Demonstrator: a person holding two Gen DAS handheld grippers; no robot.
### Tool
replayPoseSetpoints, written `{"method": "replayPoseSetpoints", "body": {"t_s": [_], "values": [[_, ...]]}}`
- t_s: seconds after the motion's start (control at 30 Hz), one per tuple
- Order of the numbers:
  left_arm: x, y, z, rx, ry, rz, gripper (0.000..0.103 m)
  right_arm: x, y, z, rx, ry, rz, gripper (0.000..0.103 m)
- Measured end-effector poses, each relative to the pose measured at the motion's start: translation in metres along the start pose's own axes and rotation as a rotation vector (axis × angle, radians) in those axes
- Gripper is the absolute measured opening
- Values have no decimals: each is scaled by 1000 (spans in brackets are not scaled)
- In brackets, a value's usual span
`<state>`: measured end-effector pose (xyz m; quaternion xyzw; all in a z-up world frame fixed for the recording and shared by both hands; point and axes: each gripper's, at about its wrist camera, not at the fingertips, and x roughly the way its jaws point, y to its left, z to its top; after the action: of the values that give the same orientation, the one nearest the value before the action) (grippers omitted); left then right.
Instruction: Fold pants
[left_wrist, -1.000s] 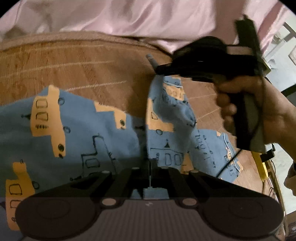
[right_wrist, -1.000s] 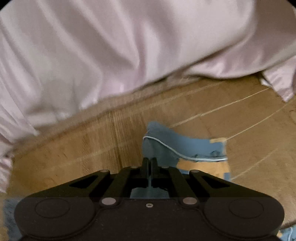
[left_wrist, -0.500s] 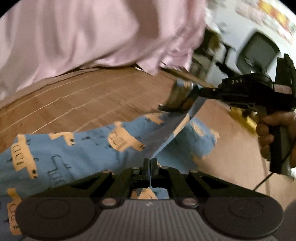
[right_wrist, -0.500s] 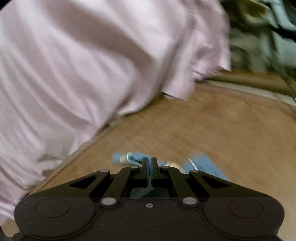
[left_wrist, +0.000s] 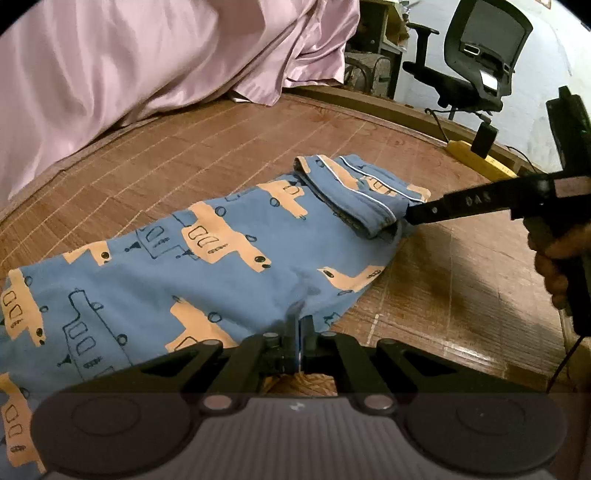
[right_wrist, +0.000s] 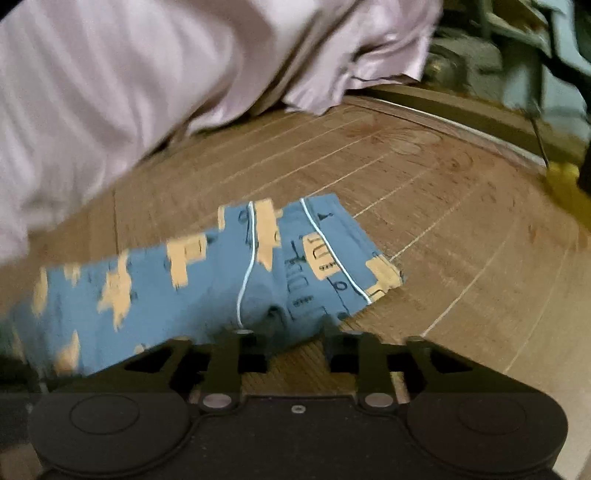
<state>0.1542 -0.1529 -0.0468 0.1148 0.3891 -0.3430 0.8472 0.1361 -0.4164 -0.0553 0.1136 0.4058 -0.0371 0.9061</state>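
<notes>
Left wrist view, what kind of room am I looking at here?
Probably a bedroom that doubles as a workspace: a pink satin sheet heaped on a woven bamboo mat, patterned pants laid out, an office chair beyond.

pants (left_wrist: 229, 266) cut off at left edge, right-wrist view motion-blurred

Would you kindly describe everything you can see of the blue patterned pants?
The pants are soft blue cloth printed with orange vehicle shapes and dark line drawings, with thin white piping near the hems. They lie flat on the wooden slatted surface, one end folded back over itself. The left gripper is shut on the near edge. The right gripper, its fingers apart, sits at the folded end; whether it touches the cloth is unclear. The far end runs out of view.
</notes>
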Motion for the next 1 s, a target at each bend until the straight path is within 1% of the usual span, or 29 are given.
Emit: {"method": "replayPoseSetpoints", "body": {"t_s": [0.07, 0.17, 0.23, 0.4, 0.47, 0.5, 0.53, 0.57, 0.6, 0.67, 0.7, 0.8, 0.83, 0.93, 1.0], "values": [[1, -1, 0, 15, 3, 7, 0, -5, 2, -4, -102, -10, -24, 49], [4, 0, 1, 10, 13, 10, 0, -10, 18, -9, -289, -70, -54, 52], [4, 0, 1, 4, 17, 12, 0, -10, 32, -13, -407, -106, -39, 54], [5, -1, 2, 0, 26, 17, 0, 1, 71, -31, -709, -152, -29, 54], [5, -1, 2, -1, 27, 18, 0, 7, 81, -36, -787, -152, -45, 53], [5, -1, 2, -2, 27, 19, 0, 10, 83, -38, -808, -151, -40, 50], [5, -1, 2, -1, 27, 19, 0, 13, 84, -39, -821, -149, -34, 47], [5, -1, 2, 2, 28, 19, 0, 16, 86, -39, -834, -148, -37, 42], [5, -1, 3, 2, 28, 21, 0, 18, 87, -39, -845, -147, -44, 34], [5, -2, 3, 4, 30, 23, 0, 22, 87, -37, -835, -134, -40, 25], [5, -2, 3, 5, 30, 24, 0, 22, 86, -35, -816, -132, -29, 11], [3, -3, 3, 10, 24, 26, 0, 18, 82, -31, -769, -160, -36, 7], [2, -3, 4, 12, 21, 28, 0, 16, 78, -27, -730, -181, -43, 7], [0, -4, 4, 16, 15, 32, 0, 7, 55, -7, -547, -246, -80, 6], [0, -5, 4, 22, 12, 36, 0, 4, 35, 3, -415, -271, -122, 6]]}}
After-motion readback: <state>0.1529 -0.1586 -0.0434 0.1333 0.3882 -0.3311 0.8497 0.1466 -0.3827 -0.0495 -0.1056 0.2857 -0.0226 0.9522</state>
